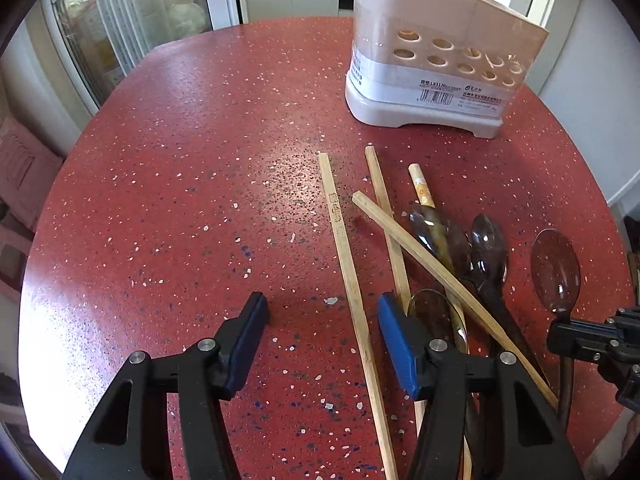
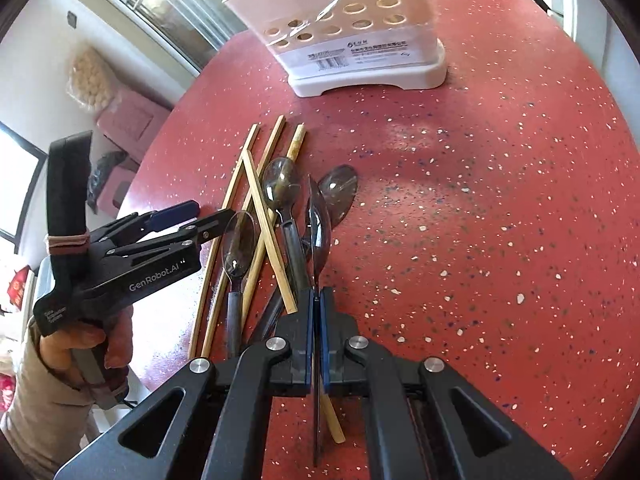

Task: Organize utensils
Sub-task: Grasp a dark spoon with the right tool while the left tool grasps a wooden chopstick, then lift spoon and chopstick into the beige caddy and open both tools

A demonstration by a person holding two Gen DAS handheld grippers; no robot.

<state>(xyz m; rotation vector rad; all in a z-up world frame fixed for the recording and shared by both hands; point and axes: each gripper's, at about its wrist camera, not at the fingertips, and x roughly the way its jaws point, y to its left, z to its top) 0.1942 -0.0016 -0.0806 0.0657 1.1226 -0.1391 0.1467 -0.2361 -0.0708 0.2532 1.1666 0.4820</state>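
Left wrist view: left gripper [image 1: 322, 320] fingers spread wide, holding nothing, straddling one bamboo chopstick [image 1: 347, 264] on the red speckled surface [image 1: 180, 200]. More chopsticks [image 1: 424, 252] and smoky plastic spoons [image 1: 486, 248] lie crossed in a pile just right of it. White utensil holder [image 1: 432, 60] stands beyond the pile.

Right wrist view: right gripper [image 2: 316, 308] fingers pressed together on the handle of a held spoon [image 2: 318, 220], bowl edge-on, toward the holder [image 2: 352, 36]. Pile lies just left, between holder and gripper. Left gripper [image 2: 192, 216] hovers at the pile's left edge.
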